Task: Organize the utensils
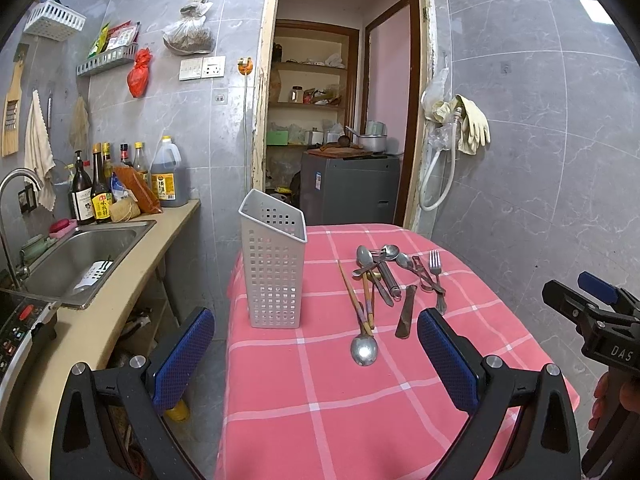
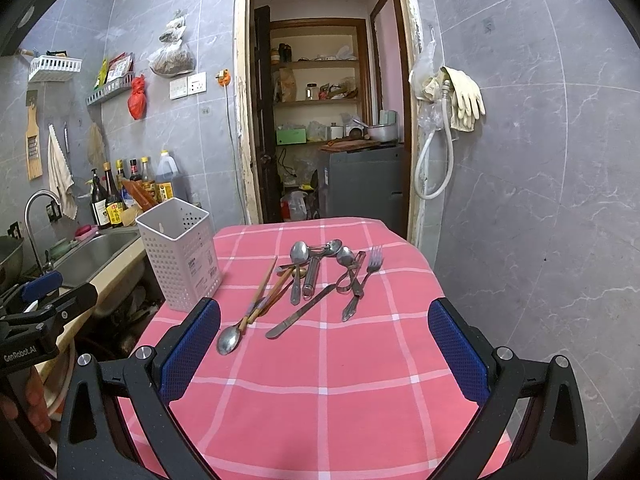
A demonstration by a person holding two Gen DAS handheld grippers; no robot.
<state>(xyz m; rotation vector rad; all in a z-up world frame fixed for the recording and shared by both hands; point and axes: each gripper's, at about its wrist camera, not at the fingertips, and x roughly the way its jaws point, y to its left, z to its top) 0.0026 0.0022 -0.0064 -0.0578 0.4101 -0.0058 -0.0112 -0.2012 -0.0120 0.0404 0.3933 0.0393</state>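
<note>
A table (image 2: 328,392) with a pink checked cloth stands in the middle of a small kitchen with grey tiles, in front of an open doorway (image 2: 320,120). To its left runs a counter with a steel sink (image 1: 80,256) and a row of sauce bottles (image 1: 100,188) against the wall.

On the left part of the table stands a white perforated utensil holder (image 1: 274,276), upright, and I can see nothing inside it. To the right of it, near but apart, lies a loose pile of utensils (image 2: 316,276): several metal spoons, a fork (image 2: 362,284) on the right side, a knife (image 2: 300,312) lying diagonally, and wooden chopsticks (image 2: 266,292) on the left side of the pile. One spoon (image 2: 229,339) lies nearest to the front edge, with its bowl toward the person.

The left gripper (image 1: 316,356) hovers above the near part of the table, its blue fingers (image 1: 182,356) spread wide and holding nothing. The right gripper (image 2: 324,352) hovers in the same way, its fingers (image 2: 460,352) also wide apart and empty, pointing to the pile.
</note>
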